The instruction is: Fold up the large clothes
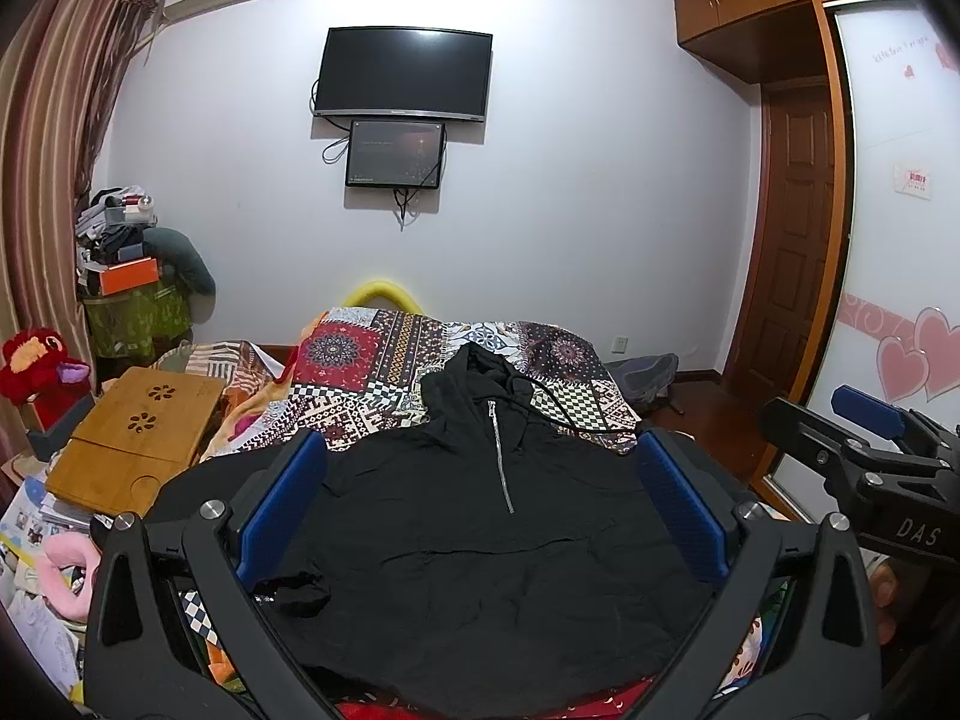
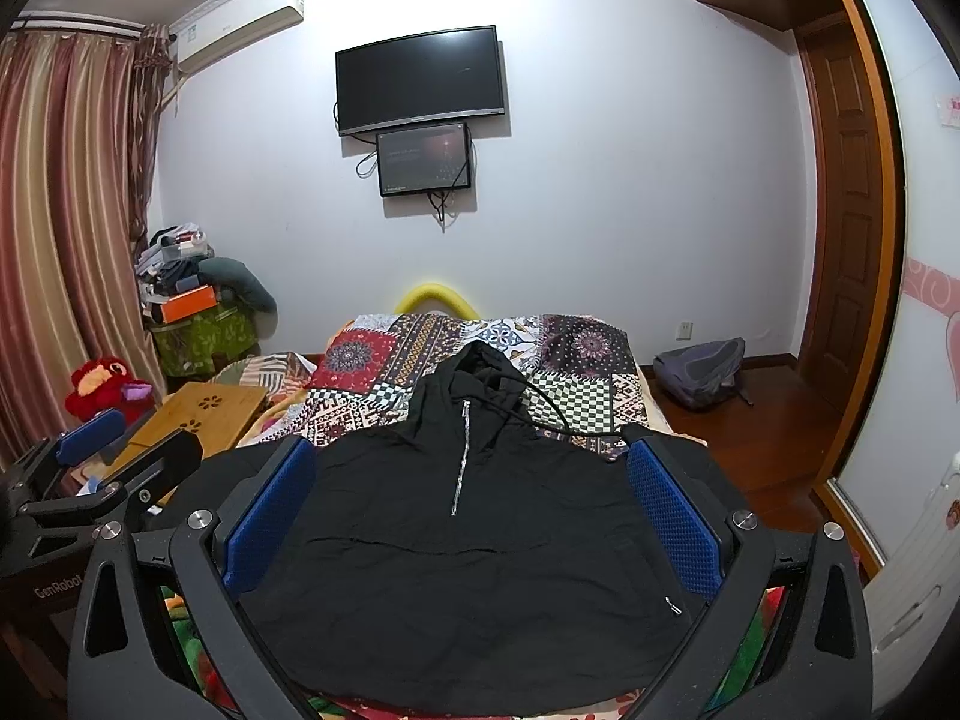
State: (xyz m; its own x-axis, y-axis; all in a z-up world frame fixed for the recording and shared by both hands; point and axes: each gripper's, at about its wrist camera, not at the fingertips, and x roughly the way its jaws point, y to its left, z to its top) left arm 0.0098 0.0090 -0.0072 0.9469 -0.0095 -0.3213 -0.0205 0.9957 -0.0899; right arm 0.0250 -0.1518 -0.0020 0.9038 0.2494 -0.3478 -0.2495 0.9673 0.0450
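A black hooded jacket (image 1: 480, 552) with a silver front zip (image 1: 501, 462) lies spread flat on the patterned bedspread (image 1: 384, 372), hood pointing away from me. It also shows in the right wrist view (image 2: 468, 564). My left gripper (image 1: 480, 480) hangs above the jacket's near half, blue-padded jaws wide apart and empty. My right gripper (image 2: 471, 480) is likewise open and empty above the jacket. The right gripper shows at the right edge of the left wrist view (image 1: 870, 426), and the left gripper at the left edge of the right wrist view (image 2: 96, 444).
A bamboo lap table (image 1: 138, 438) sits left of the bed among books and soft toys (image 1: 36, 360). A pile of clutter (image 1: 126, 264) stands in the far left corner. A grey backpack (image 2: 699, 372) lies on the wooden floor at the right, near the door (image 2: 852, 228).
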